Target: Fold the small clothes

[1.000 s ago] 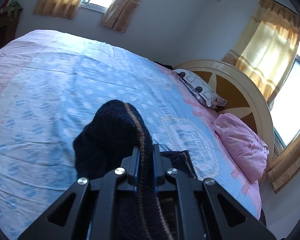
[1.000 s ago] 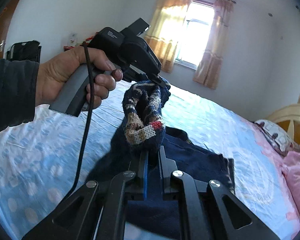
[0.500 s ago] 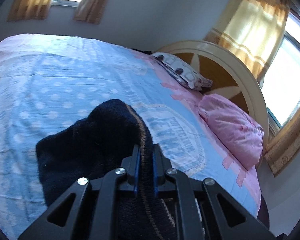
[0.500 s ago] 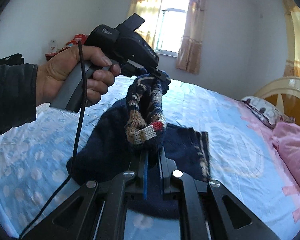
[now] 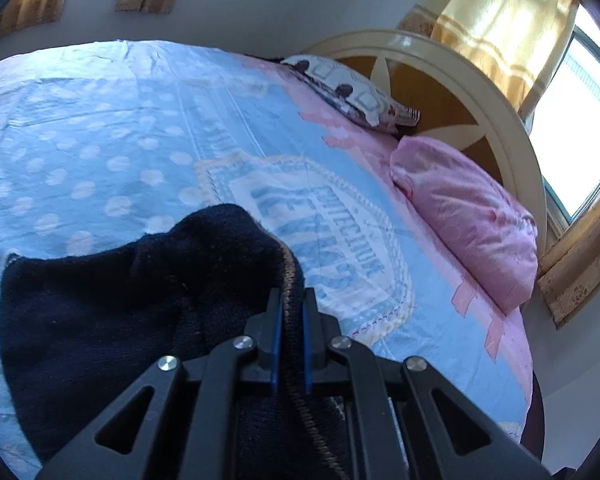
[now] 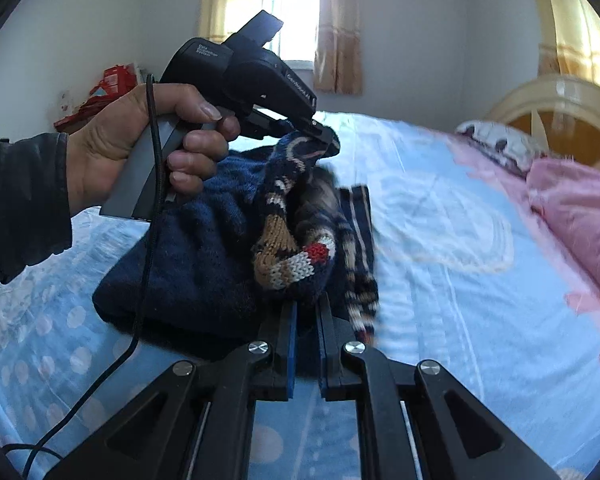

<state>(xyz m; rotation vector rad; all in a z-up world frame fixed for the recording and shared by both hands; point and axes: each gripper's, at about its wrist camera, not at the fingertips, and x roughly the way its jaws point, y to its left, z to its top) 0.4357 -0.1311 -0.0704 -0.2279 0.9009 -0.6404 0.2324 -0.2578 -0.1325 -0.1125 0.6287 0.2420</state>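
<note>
Item: one small navy knitted sweater (image 6: 196,264) with tan, white and red patterned trim, on a bed (image 5: 100,128) with a blue dotted sheet. Condition: fold under way, not finished; much of the body lies bunched on the sheet while one patterned edge is lifted clear above it, and flattening and any further folds look still to come. Left gripper (image 5: 288,300): clenched on a tan-striped edge of the sweater, which drapes forward and to the left of the jaws. Right gripper (image 6: 306,312): jaws nearly together, pinching the patterned cuff just ahead of them. The person's left hand (image 6: 140,140) holds its gripper above and beyond, so the lifted edge spans between both. Nearby: pink pillow (image 5: 468,216), patterned pillow (image 5: 348,92), headboard (image 5: 460,80).
</note>
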